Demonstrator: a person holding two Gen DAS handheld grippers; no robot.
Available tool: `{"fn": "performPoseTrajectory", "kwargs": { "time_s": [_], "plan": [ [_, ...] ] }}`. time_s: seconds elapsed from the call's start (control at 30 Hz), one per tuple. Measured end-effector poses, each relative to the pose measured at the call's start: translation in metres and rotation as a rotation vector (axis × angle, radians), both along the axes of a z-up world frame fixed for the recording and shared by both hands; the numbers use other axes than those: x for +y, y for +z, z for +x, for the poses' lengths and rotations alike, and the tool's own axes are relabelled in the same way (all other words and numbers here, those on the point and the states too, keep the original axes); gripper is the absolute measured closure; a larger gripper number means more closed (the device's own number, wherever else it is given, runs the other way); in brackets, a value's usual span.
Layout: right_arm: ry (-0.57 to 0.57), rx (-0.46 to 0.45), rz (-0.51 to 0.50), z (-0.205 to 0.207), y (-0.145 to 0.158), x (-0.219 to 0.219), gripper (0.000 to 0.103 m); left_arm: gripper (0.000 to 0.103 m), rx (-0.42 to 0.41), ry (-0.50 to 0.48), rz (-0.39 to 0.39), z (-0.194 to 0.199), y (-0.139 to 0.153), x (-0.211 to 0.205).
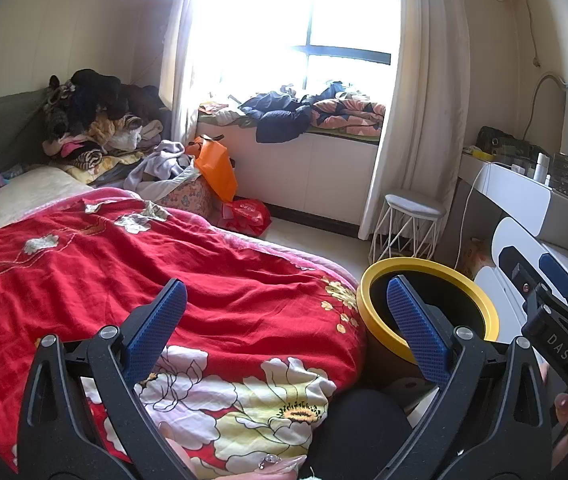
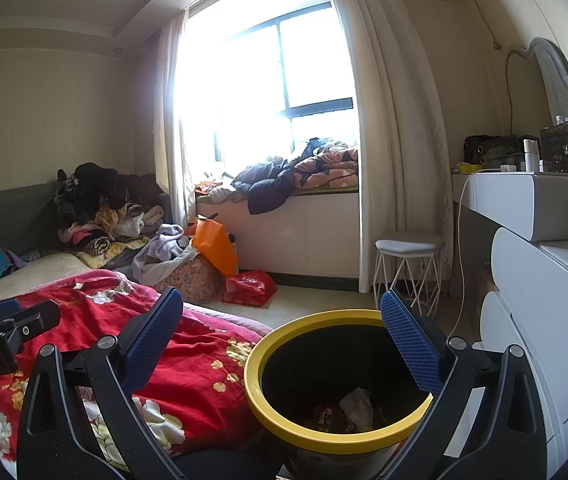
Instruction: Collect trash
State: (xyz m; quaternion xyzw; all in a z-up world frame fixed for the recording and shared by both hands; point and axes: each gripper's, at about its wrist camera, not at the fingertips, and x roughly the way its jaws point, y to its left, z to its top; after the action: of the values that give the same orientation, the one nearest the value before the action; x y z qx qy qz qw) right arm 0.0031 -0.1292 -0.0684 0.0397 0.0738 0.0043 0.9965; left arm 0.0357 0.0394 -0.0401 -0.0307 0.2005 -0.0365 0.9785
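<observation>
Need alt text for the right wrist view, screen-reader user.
The open, empty right gripper hangs over a yellow-rimmed black trash bin with crumpled trash at its bottom. A bed with a red floral quilt lies left, with the left gripper over it and a bright curtained window behind.

Bedroom layout: bed left, bin right.
Round yellow-rimmed black trash bin [image 2: 338, 384] sits just right of the red floral quilt [image 1: 155, 280], crumpled wrappers [image 2: 354, 402] inside; white wire-legged stool [image 2: 408, 272] behind it, window seat beyond.
</observation>
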Motion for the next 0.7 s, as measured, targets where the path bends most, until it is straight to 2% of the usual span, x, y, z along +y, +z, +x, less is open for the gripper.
{"fn": "performPoseTrajectory", "kwargs": {
  "time_s": [0.47,0.7],
  "plan": [
    [-0.001,-0.002,0.002,-0.0004,-0.0003,-0.0014,0.007,0.011,0.012,-0.003,0.001,-0.0007,-0.0002,0.0002],
    [0.005,0.003,0.015,0.0005,0.0033,-0.0010,0.007,0.011,0.043,-0.008,-0.001,0.0013,-0.0018,0.0018]
  ]
}}
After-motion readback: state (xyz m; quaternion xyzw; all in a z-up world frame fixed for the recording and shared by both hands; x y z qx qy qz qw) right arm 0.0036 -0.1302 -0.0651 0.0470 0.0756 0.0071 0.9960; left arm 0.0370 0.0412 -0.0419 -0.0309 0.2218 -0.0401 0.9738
